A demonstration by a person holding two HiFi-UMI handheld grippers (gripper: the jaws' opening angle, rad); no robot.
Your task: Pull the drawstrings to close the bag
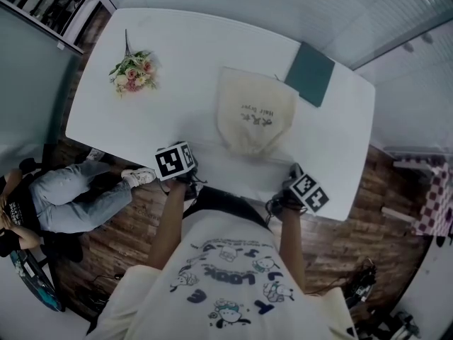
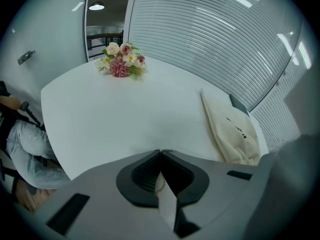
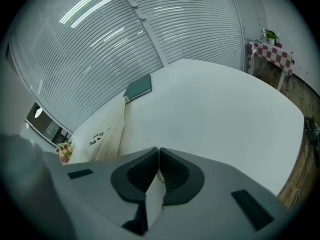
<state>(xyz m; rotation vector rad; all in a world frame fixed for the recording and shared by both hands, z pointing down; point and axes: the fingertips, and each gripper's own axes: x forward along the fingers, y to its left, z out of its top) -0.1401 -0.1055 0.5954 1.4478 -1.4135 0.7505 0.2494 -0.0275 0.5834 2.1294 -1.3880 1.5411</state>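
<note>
Both pinched shut at the table's (image 1: 191, 55) near edge, your left gripper (image 2: 160, 151) and right gripper (image 3: 158, 149) flank the bag (image 1: 253, 113); open tabletop left.

Surface findings:

- **Grippers:** My left gripper (image 2: 161, 152) and right gripper (image 3: 158, 149) have grey shells of smooth, matt plastic. Their pads (image 2: 146, 175) are black, ribbed and dull, and look like rubber.
- **Marker cube (image 1: 175, 161):** flat matt faces, printed black on white.
- **Table (image 1: 198, 48):** white, smooth top with no grain and a faint sheen.
- **Bag (image 1: 251, 115):** cream woven cloth, matt and softly creased, with dark print.
- **Teal book (image 1: 310, 74):** smooth, matt cover.
- **Bouquet (image 1: 132, 71):** I cannot tell the petal material.
- **Floor (image 1: 141, 225):** brown wood planks with visible grain and low gloss.
- **Blinds (image 2: 215, 39):** smooth pale slats that catch the light.
- **Shirt (image 1: 226, 275):** pale, soft printed cloth.
</note>
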